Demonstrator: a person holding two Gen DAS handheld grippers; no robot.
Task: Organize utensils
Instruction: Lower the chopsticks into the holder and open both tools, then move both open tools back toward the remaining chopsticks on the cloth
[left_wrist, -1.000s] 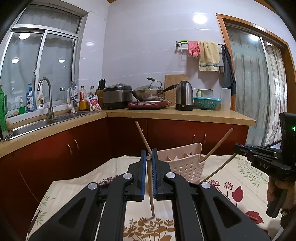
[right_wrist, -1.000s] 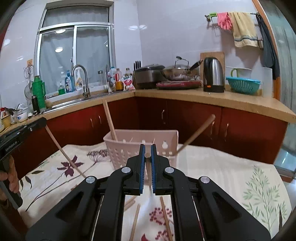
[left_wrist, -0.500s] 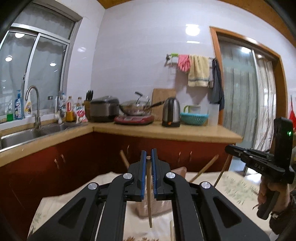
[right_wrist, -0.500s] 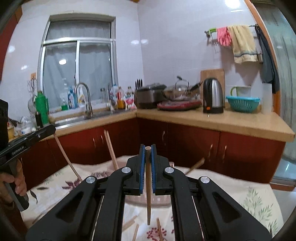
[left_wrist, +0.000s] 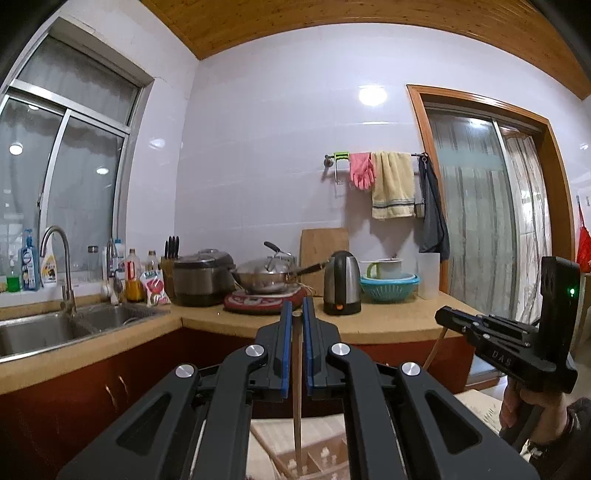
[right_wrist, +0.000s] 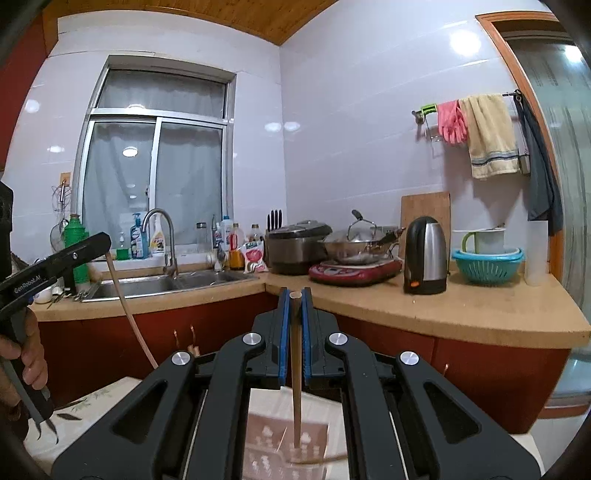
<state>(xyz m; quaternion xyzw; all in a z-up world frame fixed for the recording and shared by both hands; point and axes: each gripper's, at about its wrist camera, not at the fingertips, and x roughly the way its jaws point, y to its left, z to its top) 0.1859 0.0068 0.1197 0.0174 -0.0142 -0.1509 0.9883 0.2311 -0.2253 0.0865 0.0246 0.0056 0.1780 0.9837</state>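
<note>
Two chopsticks are held upright, one pinched in the left gripper (left_wrist: 296, 354) and one in the right gripper (right_wrist: 294, 332), each chopstick (left_wrist: 296, 387) hanging with its tip over the one pink basket (right_wrist: 288, 439) below. A thin stick could be swung off the compartments or slipped from the pads if tilted.

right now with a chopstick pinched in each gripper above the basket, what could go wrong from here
1. The left gripper pinches its chopstick only near the top end, so the long hanging part could swing or slip on the way down.
2. The right gripper holds its chopstick the same way; its tip hangs over the pink basket and may catch a divider or the rim.
3. With both grippers close together, the sticks could knock each other.
</note>
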